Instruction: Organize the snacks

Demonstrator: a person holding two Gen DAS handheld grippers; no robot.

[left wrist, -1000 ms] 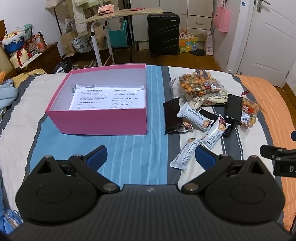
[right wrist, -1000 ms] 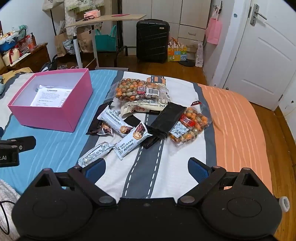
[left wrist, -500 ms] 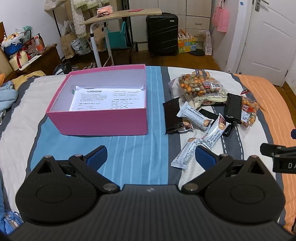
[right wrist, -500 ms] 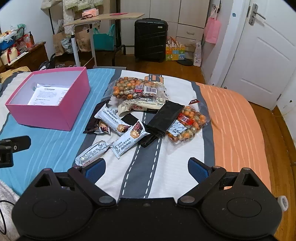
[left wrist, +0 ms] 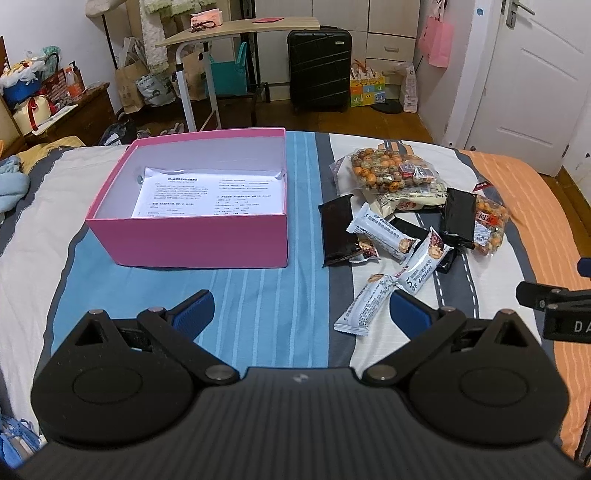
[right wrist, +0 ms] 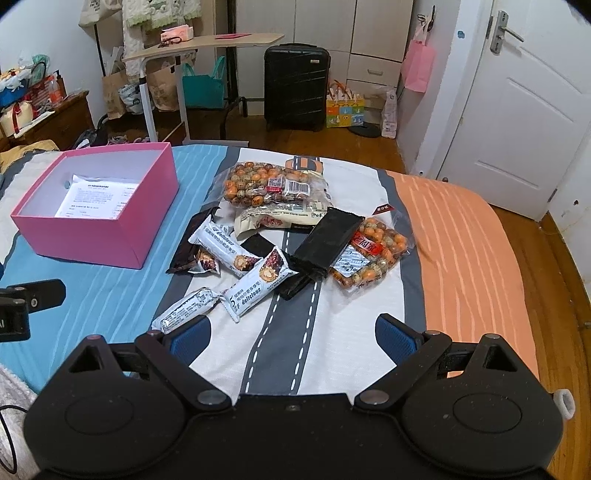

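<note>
A pink box (left wrist: 192,240) (right wrist: 85,240) lined with a printed paper sheet stands open on the bed. To its right lies a loose pile of snacks: a big bag of round nuts (left wrist: 388,171) (right wrist: 273,184), a smaller nut bag (right wrist: 373,254), black packets (left wrist: 338,230) (right wrist: 328,242) and white bar wrappers (left wrist: 364,308) (right wrist: 255,290). My left gripper (left wrist: 301,312) hovers open over the blue stripes, in front of the box. My right gripper (right wrist: 291,341) hovers open just short of the pile. Neither holds anything.
The striped bed cover (right wrist: 454,243) has bare orange cloth to the right of the snacks. Beyond the bed are a black suitcase (right wrist: 295,88), a rolling side table (left wrist: 236,29), bags on the floor and a white door (right wrist: 517,122). Blue cloth (left wrist: 11,186) lies at the left.
Both grippers have drifted slightly toward the box and the snacks, which look a little nearer. Both stay open; nothing on the bed has moved.
</note>
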